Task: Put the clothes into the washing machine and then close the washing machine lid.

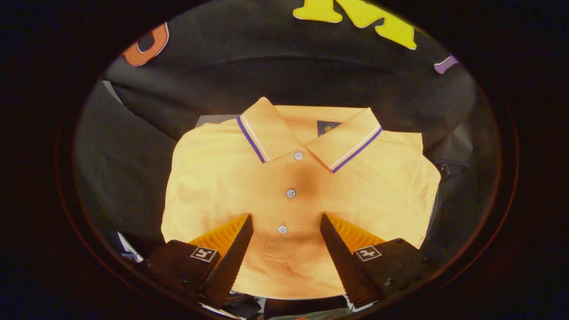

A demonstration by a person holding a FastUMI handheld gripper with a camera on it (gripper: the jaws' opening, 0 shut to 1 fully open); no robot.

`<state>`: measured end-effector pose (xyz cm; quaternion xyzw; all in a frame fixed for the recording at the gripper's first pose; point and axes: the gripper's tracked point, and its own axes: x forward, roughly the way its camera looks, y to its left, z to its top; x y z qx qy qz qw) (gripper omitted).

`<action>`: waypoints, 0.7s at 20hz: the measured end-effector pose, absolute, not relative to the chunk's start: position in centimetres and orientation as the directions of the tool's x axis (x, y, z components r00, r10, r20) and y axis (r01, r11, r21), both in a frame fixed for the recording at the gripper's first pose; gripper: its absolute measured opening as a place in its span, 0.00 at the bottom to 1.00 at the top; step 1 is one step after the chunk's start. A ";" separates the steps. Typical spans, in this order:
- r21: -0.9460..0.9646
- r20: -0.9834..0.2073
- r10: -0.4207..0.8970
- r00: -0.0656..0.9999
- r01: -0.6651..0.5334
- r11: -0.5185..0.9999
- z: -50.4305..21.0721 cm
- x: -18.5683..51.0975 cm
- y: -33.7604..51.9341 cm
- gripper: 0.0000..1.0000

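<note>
A folded yellow polo shirt (231, 178) lies flat on a dark surface, with a collar edged in purple and white stripes and three white buttons down the placket. My gripper (286, 218) hovers over the shirt's lower front, open. Its two fingers stand wide apart either side of the lowest button (282, 229), with only flat cloth between them. I cannot tell whether the fingertips touch the fabric.
Black cloth (133, 169) drapes around the shirt on both sides and behind it. A dark rounded object (446, 171) shows just past the shirt's right shoulder.
</note>
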<state>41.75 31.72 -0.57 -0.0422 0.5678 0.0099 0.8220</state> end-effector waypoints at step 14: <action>-0.052 -0.935 -0.036 0.352 -0.035 0.998 -0.6 41.9 31.3 0.84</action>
